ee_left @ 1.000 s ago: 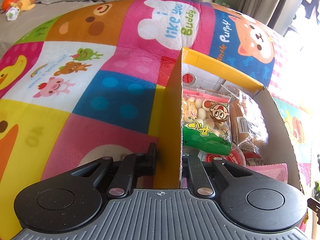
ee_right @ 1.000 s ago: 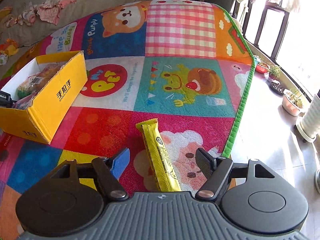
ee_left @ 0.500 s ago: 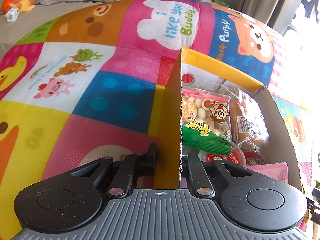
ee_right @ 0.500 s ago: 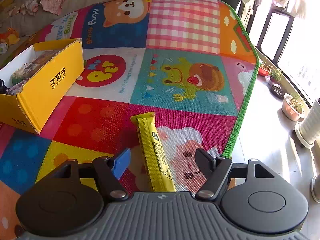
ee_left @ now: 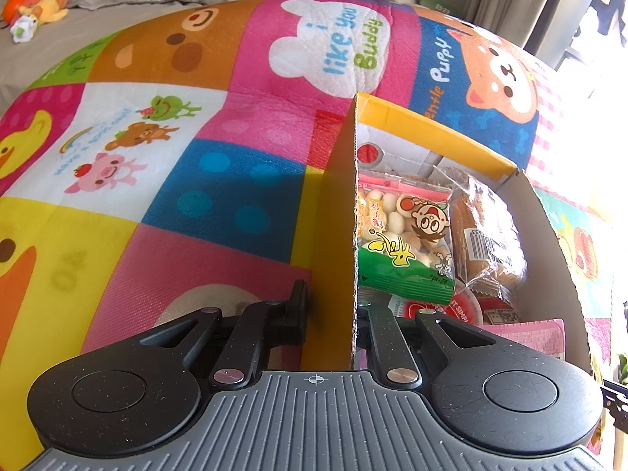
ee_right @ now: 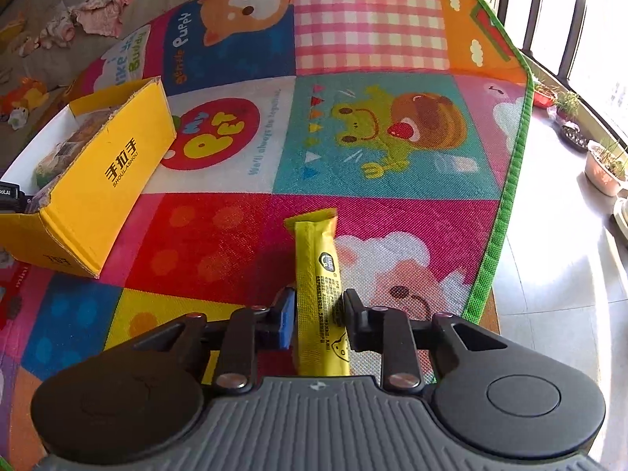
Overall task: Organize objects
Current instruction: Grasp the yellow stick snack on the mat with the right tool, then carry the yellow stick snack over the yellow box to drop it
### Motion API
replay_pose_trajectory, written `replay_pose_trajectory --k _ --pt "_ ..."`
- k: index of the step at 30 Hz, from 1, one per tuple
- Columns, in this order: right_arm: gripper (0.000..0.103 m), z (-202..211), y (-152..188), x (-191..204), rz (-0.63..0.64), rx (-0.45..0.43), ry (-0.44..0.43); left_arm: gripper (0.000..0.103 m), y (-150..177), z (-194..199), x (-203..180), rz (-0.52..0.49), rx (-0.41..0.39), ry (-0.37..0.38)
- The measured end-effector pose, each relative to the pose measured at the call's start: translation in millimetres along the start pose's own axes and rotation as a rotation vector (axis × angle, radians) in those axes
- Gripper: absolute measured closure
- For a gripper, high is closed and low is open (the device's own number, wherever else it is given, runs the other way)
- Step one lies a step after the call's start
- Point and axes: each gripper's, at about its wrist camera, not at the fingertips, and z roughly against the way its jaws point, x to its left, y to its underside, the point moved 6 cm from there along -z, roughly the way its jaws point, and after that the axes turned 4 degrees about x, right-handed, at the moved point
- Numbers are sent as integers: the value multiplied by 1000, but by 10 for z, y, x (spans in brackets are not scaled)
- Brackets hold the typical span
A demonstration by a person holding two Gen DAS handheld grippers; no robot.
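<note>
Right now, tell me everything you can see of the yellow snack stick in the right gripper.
The yellow snack stick is a long, narrow packet of glossy, crinkly wrapper with a flat sealed end pointing away from the camera. Small black print and a round dark logo run along its top. The right gripper is shut on it, one finger pressing each long side, roughly at mid-length. Its near end is hidden behind the gripper body. Whether it rests on the play mat or is lifted, I cannot tell.
</note>
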Motion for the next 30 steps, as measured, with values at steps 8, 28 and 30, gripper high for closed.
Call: replay_pose_trajectory --k 8,28,30 --pt "80 236 15 374 68 -12 -93 89 0 -1 3 2 0 0" --pt "79 995 -373 1002 151 -162 -282 89 12 1 15 -8 -6 4" --pt "79 1050 -488 1035 150 -187 -301 89 11 1 13 -9 -5 3"
